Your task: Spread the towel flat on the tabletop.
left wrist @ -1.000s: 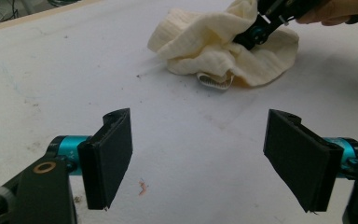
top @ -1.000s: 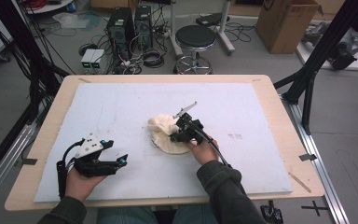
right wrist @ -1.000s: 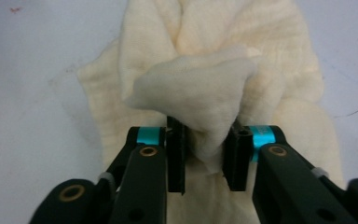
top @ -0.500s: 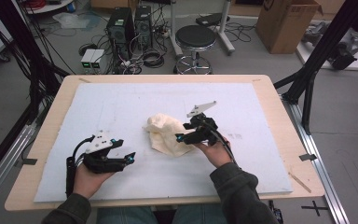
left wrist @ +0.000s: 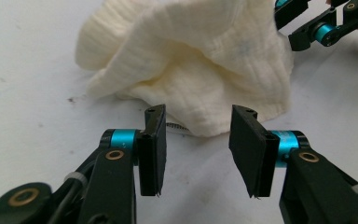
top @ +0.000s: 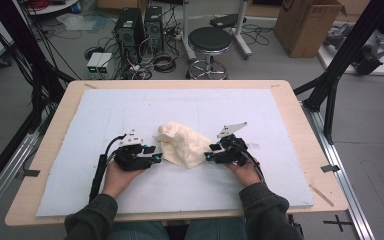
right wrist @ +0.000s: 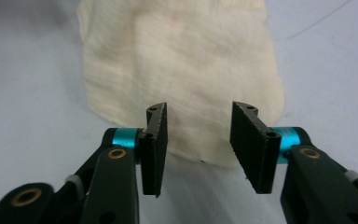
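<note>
Your left gripper [top: 152,154] and right gripper [top: 209,152] flank the crumpled cream muslin cloth [top: 184,144] at mid-mat. Both jaw pairs, just closing, stand partly apart at the cloth's edges, pinching nothing.

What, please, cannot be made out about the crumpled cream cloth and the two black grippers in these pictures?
- Crumpled cream cloth: its underside and inner folds are hidden by its own bunching, high view.
- Cloth's far edge: cut off by the frame top, right gripper view.
- Left gripper and right gripper: whether the pads touch cloth.
</note>
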A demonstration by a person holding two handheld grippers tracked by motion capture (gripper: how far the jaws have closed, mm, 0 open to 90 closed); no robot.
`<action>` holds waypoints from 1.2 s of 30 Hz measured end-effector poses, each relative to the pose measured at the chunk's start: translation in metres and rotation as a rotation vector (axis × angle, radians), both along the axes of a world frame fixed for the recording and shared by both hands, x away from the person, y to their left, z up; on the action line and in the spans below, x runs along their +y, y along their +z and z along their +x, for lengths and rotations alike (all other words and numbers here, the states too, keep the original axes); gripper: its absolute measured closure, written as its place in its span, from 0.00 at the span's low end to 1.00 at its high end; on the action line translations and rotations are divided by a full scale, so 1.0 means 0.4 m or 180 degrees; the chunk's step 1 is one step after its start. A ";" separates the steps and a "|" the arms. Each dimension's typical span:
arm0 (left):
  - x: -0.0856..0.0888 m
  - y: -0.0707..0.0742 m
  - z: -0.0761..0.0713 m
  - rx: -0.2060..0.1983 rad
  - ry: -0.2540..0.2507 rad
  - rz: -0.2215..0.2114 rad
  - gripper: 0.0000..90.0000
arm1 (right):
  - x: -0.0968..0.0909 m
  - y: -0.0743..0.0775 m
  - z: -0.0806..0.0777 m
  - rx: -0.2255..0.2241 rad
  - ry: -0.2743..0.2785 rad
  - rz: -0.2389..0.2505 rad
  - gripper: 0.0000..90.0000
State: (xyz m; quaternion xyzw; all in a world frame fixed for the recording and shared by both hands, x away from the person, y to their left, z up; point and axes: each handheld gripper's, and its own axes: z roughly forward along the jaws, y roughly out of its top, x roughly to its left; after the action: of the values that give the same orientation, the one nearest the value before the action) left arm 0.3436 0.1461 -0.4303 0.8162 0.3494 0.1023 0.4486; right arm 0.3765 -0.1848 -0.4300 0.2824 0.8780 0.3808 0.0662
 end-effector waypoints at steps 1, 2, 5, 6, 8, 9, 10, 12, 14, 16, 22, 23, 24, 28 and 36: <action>-0.011 -0.001 0.007 0.0020 -0.0014 0.0047 0.64 | 0.005 -0.010 0.003 0.0015 0.0015 -0.0069 0.70; -0.020 -0.002 0.012 0.0007 -0.0032 0.0082 0.64 | 0.005 -0.010 0.003 0.0015 0.0015 -0.0069 0.70; -0.041 -0.008 0.031 0.0055 -0.0047 0.0189 0.67 | 0.012 -0.016 0.002 -0.0008 0.0047 -0.0121 0.81; -0.047 -0.012 0.036 0.0061 -0.0038 0.0236 0.70 | 0.012 -0.016 0.002 -0.0010 0.0069 -0.0116 0.83; -0.054 -0.019 0.041 0.0063 -0.0016 0.0259 0.78 | 0.012 -0.017 0.004 0.0028 0.0085 -0.0085 0.90; -0.055 -0.019 0.040 0.0009 0.0001 0.0290 0.85 | 0.011 -0.018 0.004 0.0050 0.0095 -0.0057 0.92; -0.057 -0.017 0.037 -0.0050 0.0030 0.0314 0.92 | 0.010 -0.017 0.005 0.0066 0.0116 -0.0049 0.95; -0.054 -0.009 0.033 -0.0093 0.0044 0.0281 0.95 | 0.008 -0.015 0.004 0.0075 0.0148 -0.0028 0.97; -0.046 0.006 0.025 -0.0159 0.0055 0.0263 0.95 | 0.002 -0.002 -0.002 0.0068 0.0169 0.0054 0.97; -0.035 0.024 0.017 -0.0184 0.0031 0.0240 0.95 | -0.003 0.017 -0.012 0.0008 0.0197 0.0117 0.97; -0.020 0.094 -0.031 -0.0329 -0.0101 0.0270 0.95 | -0.016 0.070 -0.050 -0.0129 0.0239 0.0189 0.97; -0.019 0.105 -0.042 -0.0361 -0.0132 0.0288 0.95 | -0.019 0.080 -0.060 -0.0147 0.0264 0.0191 0.97; -0.018 0.116 -0.053 -0.0367 -0.0178 0.0300 0.95 | -0.020 0.090 -0.073 -0.0172 0.0285 0.0200 0.97; -0.010 0.145 -0.110 -0.0436 -0.0330 0.0392 0.95 | -0.021 0.125 -0.127 -0.0280 0.0409 0.0171 0.97; -0.003 0.122 -0.213 -0.0351 -0.0703 0.0524 0.94 | -0.005 0.113 -0.242 -0.0179 0.0703 0.0067 0.97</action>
State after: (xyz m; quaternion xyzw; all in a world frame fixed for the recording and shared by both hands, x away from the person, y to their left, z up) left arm 0.2582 0.1449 -0.3816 0.8768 0.2228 0.1253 0.4072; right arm 0.2795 -0.1868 -0.3848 0.1738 0.8975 0.4027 0.0455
